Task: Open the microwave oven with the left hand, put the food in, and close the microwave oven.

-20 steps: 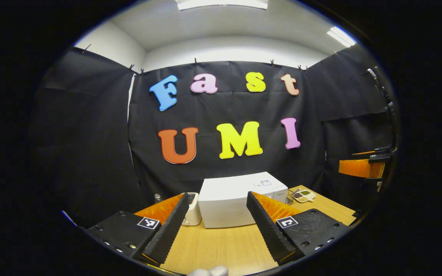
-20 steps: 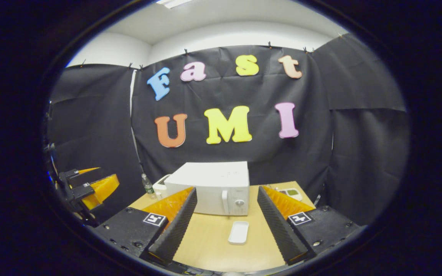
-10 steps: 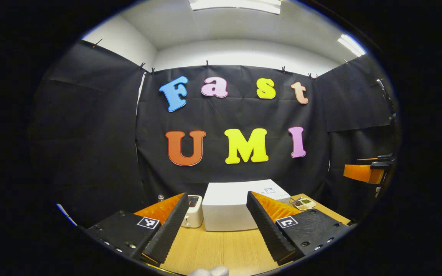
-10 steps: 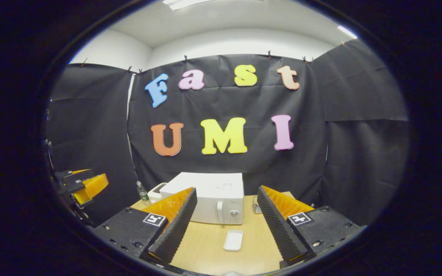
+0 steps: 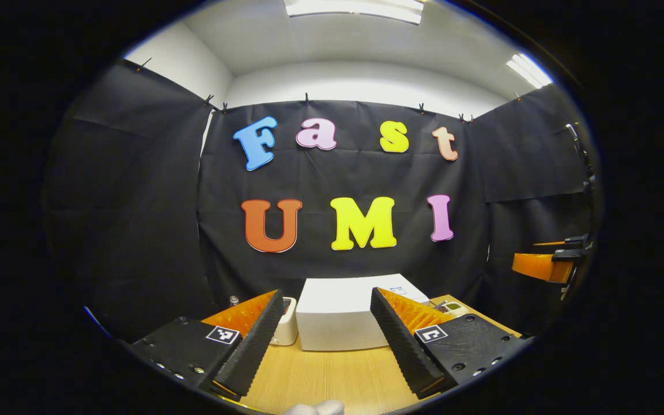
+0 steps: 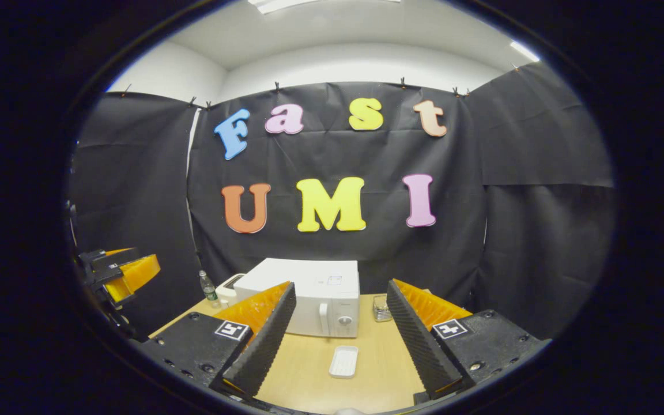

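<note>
From the right gripper view the microwave oven (image 6: 309, 297) presents its front, with the upright door handle (image 6: 323, 318) and a round knob (image 6: 344, 320) just beside it, the door closed flat against the body; the left gripper view meets the same oven (image 5: 343, 314) from another side and gives a plain white wall and top, with no handle to be seen from there. The right gripper view also takes in the white food tray (image 6: 343, 362), lying flat on the wooden table (image 6: 309, 380) in front of the oven and apart from it, and a stack of small metal dishes (image 6: 382, 308) to the oven's right. The left gripper view shows a small white appliance (image 5: 287, 328) close beside the oven (a toaster, by its look) and a divided dish of food (image 5: 450, 308) near the table's far edge. The right gripper (image 6: 338, 340) is spread wide and holds nothing; the tray lies between its two fingers, farther out on the table, touched by neither. The left gripper (image 5: 323, 331) is likewise spread and empty, with the oven straight ahead between its fingers, well apart. A small bottle (image 6: 207, 286) stands at the table's far left corner.
</note>
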Available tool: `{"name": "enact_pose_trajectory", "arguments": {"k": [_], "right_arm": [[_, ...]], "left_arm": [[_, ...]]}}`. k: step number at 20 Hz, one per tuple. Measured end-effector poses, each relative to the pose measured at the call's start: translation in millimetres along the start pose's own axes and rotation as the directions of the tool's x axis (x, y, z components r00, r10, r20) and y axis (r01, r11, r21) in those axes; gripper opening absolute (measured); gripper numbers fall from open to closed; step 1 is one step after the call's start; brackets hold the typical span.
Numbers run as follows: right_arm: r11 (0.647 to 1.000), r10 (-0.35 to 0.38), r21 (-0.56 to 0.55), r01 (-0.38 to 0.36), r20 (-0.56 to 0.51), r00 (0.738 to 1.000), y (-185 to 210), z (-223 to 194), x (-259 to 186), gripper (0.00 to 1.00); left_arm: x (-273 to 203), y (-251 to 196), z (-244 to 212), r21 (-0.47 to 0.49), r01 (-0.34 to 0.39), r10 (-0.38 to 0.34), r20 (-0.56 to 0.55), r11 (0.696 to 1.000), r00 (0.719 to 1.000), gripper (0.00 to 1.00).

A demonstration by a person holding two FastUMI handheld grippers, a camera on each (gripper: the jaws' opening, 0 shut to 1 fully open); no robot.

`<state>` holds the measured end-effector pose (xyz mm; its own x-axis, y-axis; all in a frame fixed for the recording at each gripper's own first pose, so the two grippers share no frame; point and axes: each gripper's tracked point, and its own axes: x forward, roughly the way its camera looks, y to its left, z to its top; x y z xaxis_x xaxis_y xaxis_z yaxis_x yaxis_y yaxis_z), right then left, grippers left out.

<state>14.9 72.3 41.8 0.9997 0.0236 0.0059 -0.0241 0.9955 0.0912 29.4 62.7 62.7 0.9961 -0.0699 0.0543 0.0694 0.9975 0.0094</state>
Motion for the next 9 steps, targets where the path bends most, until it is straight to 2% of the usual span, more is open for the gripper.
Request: {"name": "enact_pose_trajectory", "arguments": {"k": [5,6,8,9], "right_arm": [[1.0,0.0,-0.004,0.0,0.002,1.0,-1.5,1.9,-3.2,0.9],[1.0,-0.001,-0.005,0.001,0.002,1.0,-2.1,2.1,-2.7,1.0],[1.0,0.003,-0.01,-0.003,0.005,1.0,0.8,3.9,-2.6,1.0],[1.0,0.003,-0.014,-0.003,0.007,1.0,0.2,5.5,-2.7,0.9]], "left_arm": [[0.0,-1.4,4.7,0.002,0.006,-0.006,0.005,1.0,1.0,0.95],[-0.4,-0.5,3.7,0.005,0.004,-0.004,0.004,1.0,1.0,0.95],[-1.4,-2.4,4.9,0.006,0.006,-0.006,0.006,1.0,1.0,0.95],[-0.8,-3.9,5.8,0.008,0.01,-0.01,0.007,1.0,1.0,0.95]]}}
